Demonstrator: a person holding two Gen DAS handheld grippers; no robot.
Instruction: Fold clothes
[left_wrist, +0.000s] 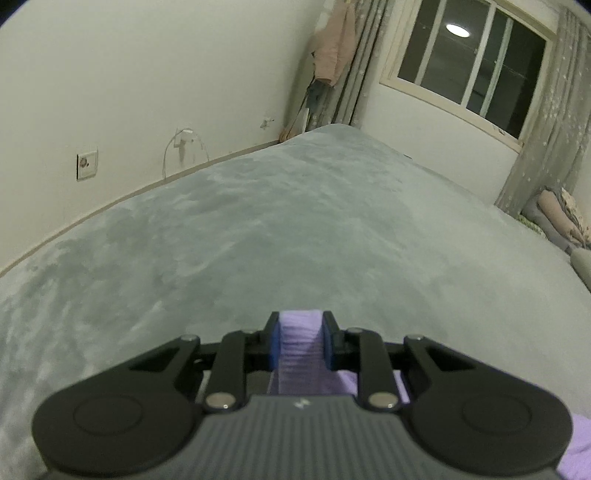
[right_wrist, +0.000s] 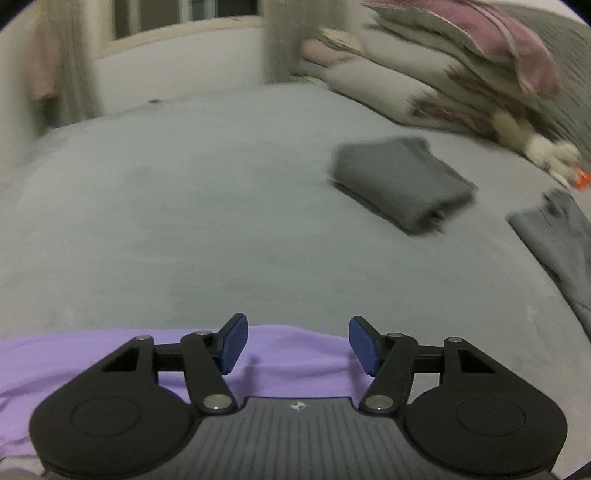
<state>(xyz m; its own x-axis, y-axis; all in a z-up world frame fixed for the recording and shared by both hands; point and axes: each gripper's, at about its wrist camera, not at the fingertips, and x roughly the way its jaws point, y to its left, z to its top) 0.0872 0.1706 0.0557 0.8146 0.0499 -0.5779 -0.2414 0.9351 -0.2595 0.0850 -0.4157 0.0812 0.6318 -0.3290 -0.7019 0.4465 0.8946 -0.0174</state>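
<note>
A purple garment (left_wrist: 299, 343) is pinched between the blue pads of my left gripper (left_wrist: 300, 341), which is shut on a bunched fold of it above the grey bed cover (left_wrist: 258, 240). More of the cloth trails under the gripper to the lower right. In the right wrist view the same purple garment (right_wrist: 291, 365) lies flat along the near edge of the bed. My right gripper (right_wrist: 298, 345) hovers over it with its fingers wide apart and nothing between them.
A folded dark grey garment (right_wrist: 399, 184) lies on the bed to the right, and a lighter grey garment (right_wrist: 557, 236) lies at the far right. Stacked bedding and pillows (right_wrist: 461, 66) fill the back right. A wall with sockets (left_wrist: 87, 162) borders the bed's left side.
</note>
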